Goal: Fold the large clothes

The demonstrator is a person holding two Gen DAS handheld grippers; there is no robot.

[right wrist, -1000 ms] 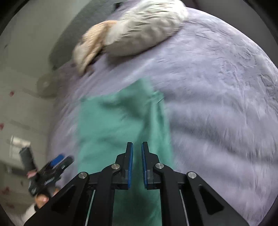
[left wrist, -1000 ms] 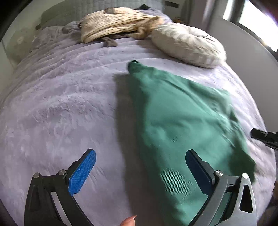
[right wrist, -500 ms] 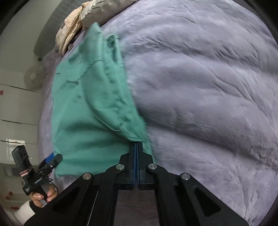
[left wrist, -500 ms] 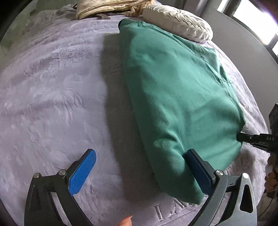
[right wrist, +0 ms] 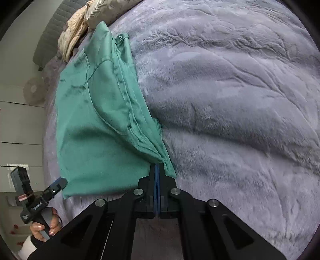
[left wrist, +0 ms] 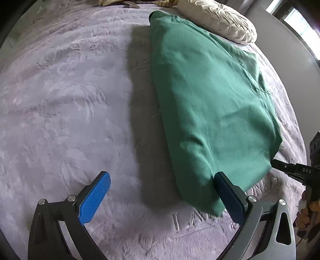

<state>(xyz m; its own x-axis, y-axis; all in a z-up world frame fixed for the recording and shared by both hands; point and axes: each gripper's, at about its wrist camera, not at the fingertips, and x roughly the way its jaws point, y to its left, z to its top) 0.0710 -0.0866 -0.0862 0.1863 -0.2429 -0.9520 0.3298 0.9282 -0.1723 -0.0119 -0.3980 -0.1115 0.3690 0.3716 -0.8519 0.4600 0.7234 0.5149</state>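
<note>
A large green garment (left wrist: 210, 104) lies lengthwise on the purple bedspread (left wrist: 70, 104), its near end lifted. My left gripper (left wrist: 162, 190) is open wide and empty, its right finger (left wrist: 228, 192) touching the garment's near left corner. In the right wrist view the same garment (right wrist: 96, 124) hangs from my right gripper (right wrist: 157, 170), which is shut on its near right corner. The right gripper's tip (left wrist: 290, 170) shows at the right edge of the left wrist view. The left gripper (right wrist: 54, 188) shows at the lower left of the right wrist view.
A cream pillow (left wrist: 218, 18) and a beige crumpled cloth (right wrist: 74, 38) lie at the head of the bed, beyond the garment. A grey wall (left wrist: 288, 52) runs along the bed's right side. White drawers (right wrist: 20, 130) stand to the left.
The right gripper closed on the garment's corner and pulled the garment toward the foot of the bed. The left gripper came down close to the near left corner, still open.
</note>
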